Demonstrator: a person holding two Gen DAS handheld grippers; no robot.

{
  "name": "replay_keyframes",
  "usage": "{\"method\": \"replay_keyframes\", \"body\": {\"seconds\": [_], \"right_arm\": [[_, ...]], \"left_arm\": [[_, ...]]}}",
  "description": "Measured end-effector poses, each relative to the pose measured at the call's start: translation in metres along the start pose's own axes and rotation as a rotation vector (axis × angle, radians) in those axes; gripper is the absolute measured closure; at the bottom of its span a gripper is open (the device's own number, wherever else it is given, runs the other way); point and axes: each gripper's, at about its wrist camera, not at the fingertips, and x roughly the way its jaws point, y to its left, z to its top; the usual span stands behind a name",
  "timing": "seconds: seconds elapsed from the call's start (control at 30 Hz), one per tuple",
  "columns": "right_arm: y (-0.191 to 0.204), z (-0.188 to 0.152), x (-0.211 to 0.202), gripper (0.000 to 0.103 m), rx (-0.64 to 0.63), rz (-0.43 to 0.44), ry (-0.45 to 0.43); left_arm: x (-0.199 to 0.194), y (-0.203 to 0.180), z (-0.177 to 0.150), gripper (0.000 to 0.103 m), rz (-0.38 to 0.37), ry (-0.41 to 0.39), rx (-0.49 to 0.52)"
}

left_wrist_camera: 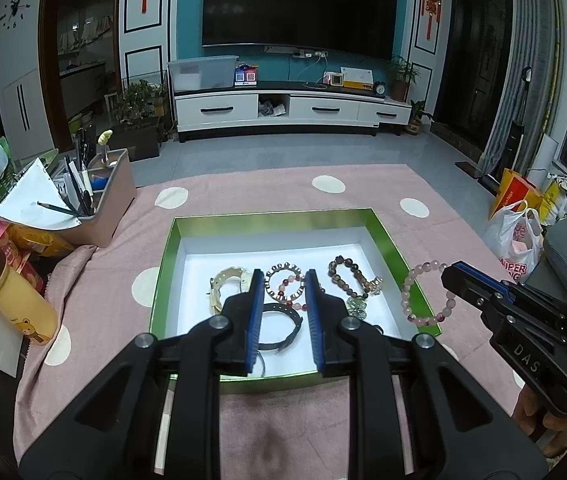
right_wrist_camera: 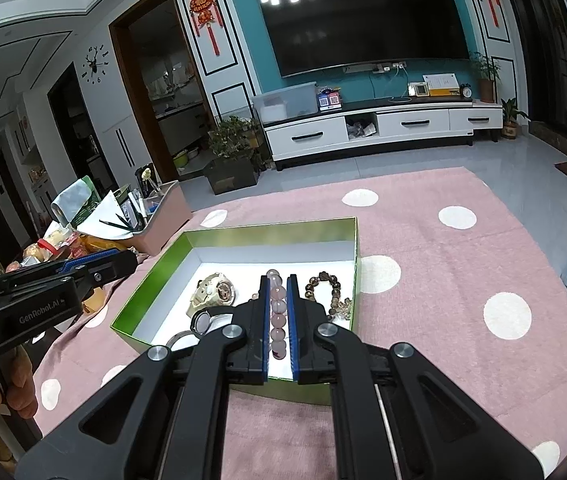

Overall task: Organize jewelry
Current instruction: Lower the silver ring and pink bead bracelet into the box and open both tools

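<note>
A green box (left_wrist_camera: 275, 216) (right_wrist_camera: 271, 230) with a white inside lies on the pink spotted cloth (left_wrist_camera: 243, 188). In it are a cream watch (left_wrist_camera: 227, 278) (right_wrist_camera: 213, 292), a dark bead bracelet (left_wrist_camera: 348, 276) (right_wrist_camera: 336, 286), a black band (left_wrist_camera: 283, 330) and other bracelets. My left gripper (left_wrist_camera: 284, 280) hovers over the box's near half, its jaws a little apart with nothing between them. My right gripper (right_wrist_camera: 277, 280) (left_wrist_camera: 449, 274) is shut on a pink bead bracelet (right_wrist_camera: 278, 314) (left_wrist_camera: 405, 294), held above the box's right rim. In the right wrist view, the left gripper (right_wrist_camera: 129, 260) shows at the left.
A beige organizer with pens and papers (left_wrist_camera: 103, 204) and a yellow bottle (left_wrist_camera: 15, 300) crowd the left side. A white plastic bag (left_wrist_camera: 515, 240) stands off the cloth at the right. A hand (right_wrist_camera: 11, 392) holds the left gripper's handle.
</note>
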Motion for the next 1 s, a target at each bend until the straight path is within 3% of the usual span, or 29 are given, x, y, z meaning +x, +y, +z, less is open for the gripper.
{"method": "replay_keyframes", "body": {"seconds": [0.6, 1.0], "right_arm": [[-0.001, 0.009, 0.021, 0.096, -0.007, -0.013, 0.007], [-0.005, 0.013, 0.05, 0.096, -0.007, -0.007, 0.077]], "left_arm": [[0.03, 0.005, 0.007, 0.083, 0.001, 0.032, -0.011], [0.064, 0.005, 0.011, 0.083, 0.007, 0.088, -0.01]]}}
